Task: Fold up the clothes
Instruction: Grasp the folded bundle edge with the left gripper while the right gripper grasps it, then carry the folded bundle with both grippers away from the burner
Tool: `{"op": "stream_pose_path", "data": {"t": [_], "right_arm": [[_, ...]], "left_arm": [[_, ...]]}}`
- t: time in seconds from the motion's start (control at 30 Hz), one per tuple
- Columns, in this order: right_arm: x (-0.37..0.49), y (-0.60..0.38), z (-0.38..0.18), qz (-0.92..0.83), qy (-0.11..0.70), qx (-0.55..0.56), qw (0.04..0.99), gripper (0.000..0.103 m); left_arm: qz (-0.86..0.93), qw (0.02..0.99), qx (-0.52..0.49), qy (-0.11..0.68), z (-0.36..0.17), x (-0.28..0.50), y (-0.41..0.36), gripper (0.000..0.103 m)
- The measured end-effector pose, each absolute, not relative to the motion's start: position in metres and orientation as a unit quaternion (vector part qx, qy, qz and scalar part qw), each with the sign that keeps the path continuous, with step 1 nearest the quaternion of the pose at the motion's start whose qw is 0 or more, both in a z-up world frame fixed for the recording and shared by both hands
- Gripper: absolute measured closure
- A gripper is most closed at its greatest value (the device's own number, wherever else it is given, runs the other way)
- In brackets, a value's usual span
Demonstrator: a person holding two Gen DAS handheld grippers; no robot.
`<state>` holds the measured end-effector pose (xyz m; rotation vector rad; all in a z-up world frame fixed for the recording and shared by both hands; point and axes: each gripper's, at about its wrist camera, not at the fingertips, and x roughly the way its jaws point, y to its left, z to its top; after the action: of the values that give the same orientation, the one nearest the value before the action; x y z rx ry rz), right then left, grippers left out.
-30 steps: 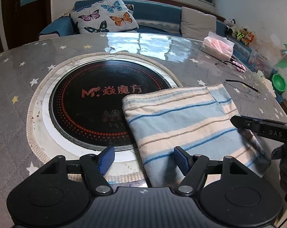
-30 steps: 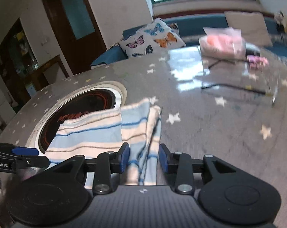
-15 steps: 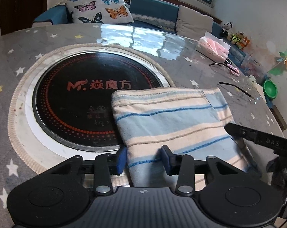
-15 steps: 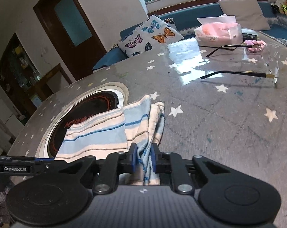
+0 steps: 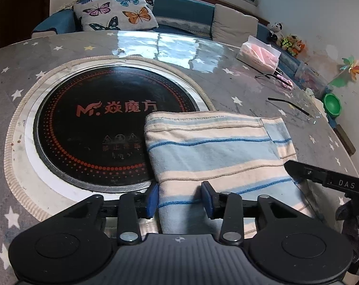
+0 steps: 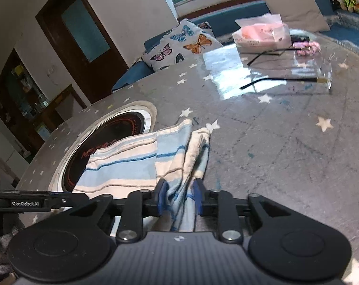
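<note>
A folded cloth (image 5: pixel 215 147) with blue and cream stripes lies on the grey star-patterned table (image 5: pixel 226 80), its left part over the black cooker plate (image 5: pixel 96 123). My left gripper (image 5: pixel 179 199) has the cloth's near left corner between its blue pads; the jaws are closing on it. At the right end of the cloth (image 6: pixel 132 166), my right gripper (image 6: pixel 179 197) pinches the bunched layers, and its jaws are opening slightly with the fabric still filling the gap. Each view also catches the other tool: the right gripper (image 5: pixel 321 178) and the left gripper (image 6: pixel 37 201).
Far right on the table are a tissue pack (image 5: pixel 260 55), a pair of glasses (image 6: pixel 286 78) and a pink hair tie (image 6: pixel 307 46). A green bowl (image 5: pixel 332 105) stands past the table's right edge. Behind the table, a butterfly cushion (image 5: pixel 117 11) rests on a blue sofa.
Both pairs of jaws have narrowed onto the cloth: the left from wide apart around the near left corner, the right onto the bunched right end. Neither hand has shifted much.
</note>
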<state>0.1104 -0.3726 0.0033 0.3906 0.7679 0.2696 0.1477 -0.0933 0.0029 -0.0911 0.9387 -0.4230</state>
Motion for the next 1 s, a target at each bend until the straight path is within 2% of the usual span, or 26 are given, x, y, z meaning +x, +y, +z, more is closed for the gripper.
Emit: {"op": "stream_pose_path", "data": {"t": [0.07,0.17,0.53,1.0], "right_arm": [[0.109,-0.369,0.005,0.127,0.373,0.187,0.900,0.089],[0.108,-0.362,0.016,0.128,0.367,0.172,0.905,0.091],[0.139,-0.279,0.049,0.209,0.375,0.132,0.894,0.092],[0.227,-0.084,0.063,0.343,0.385,0.103,0.851,0.093]], "left_arm": [[-0.206,0.871,-0.046,0.443,0.005,0.147,-0.092,0.085],[-0.208,0.876,-0.053,0.432,0.010,0.143,-0.085,0.092],[-0.150,0.903,-0.092,0.392,0.034,0.118,0.006,0.095],[0.011,0.922,-0.123,0.366,0.056,0.132,0.171,0.095]]}}
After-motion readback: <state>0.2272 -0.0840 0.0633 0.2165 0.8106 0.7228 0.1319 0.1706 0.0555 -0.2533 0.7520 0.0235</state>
